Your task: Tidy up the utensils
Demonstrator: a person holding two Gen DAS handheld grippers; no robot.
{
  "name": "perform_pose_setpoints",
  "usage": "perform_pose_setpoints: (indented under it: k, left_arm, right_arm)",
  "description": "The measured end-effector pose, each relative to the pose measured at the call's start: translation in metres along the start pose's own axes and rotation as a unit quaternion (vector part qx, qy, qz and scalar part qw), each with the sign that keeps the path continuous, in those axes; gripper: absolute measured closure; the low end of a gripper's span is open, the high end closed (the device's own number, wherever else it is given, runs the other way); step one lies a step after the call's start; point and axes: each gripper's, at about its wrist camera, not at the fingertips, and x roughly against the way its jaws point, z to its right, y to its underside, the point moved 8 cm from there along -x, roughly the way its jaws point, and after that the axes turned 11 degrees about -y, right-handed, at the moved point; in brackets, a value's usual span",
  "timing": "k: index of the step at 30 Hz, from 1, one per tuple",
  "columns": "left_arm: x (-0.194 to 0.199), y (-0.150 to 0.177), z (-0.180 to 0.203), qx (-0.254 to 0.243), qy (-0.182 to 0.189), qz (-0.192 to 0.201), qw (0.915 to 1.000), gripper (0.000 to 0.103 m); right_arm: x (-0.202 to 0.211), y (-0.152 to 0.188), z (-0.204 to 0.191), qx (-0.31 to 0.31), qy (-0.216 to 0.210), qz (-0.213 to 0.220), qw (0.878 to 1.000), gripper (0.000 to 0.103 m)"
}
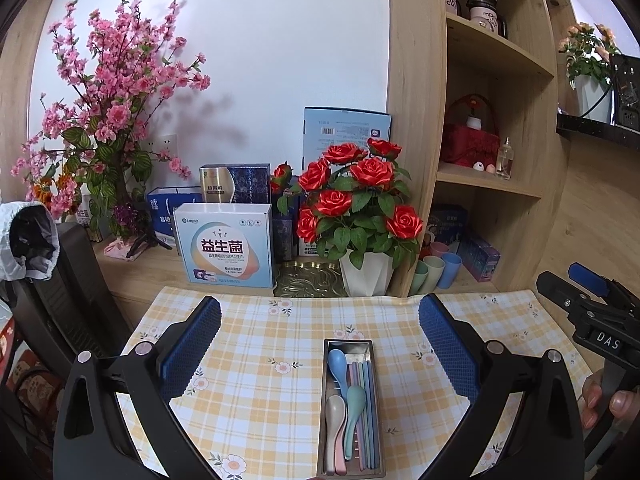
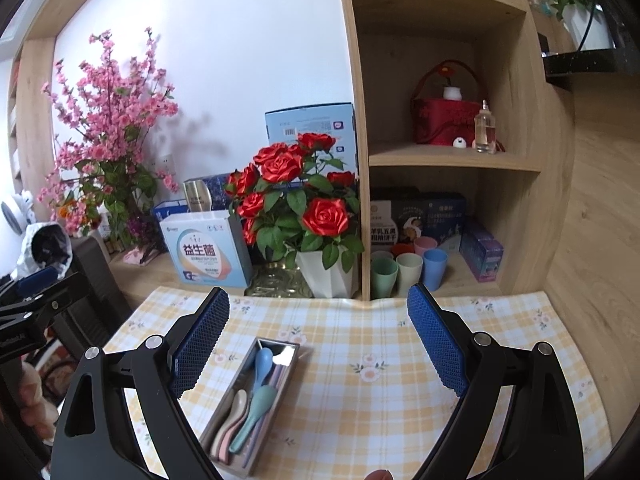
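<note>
A narrow metal tray (image 1: 326, 400) lies on the yellow checked tablecloth (image 1: 256, 368). It holds a blue spoon (image 1: 338, 364), a teal spoon (image 1: 355, 400), a beige spoon (image 1: 334, 416), a pink spoon beside it and several pastel chopsticks (image 1: 370, 400). My left gripper (image 1: 320, 316) is open and empty above the tray. The tray also shows in the right wrist view (image 2: 216, 428), low and left, with the same spoons. My right gripper (image 2: 318, 308) is open and empty, to the right of the tray; it also shows in the left wrist view (image 1: 588, 292).
A white pot of red roses (image 1: 366, 276) and a white box with Chinese print (image 1: 226, 248) stand at the cloth's far edge. Pastel cups (image 2: 408, 270) sit on the lowest shelf of the wooden unit (image 2: 452, 160). A black chair (image 1: 68, 280) is at the left.
</note>
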Motion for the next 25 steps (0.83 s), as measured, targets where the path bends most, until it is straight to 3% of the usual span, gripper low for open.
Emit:
perform_pose_setpoints:
  k: [25]
  left_arm:
    - [0.0030,0.0005,-0.0052,0.000,-0.009,0.000,1.0000,0.006]
  right_arm:
    - [0.0012,-0.0005,-0.0044,0.005,0.000,-0.002,1.000,0.016]
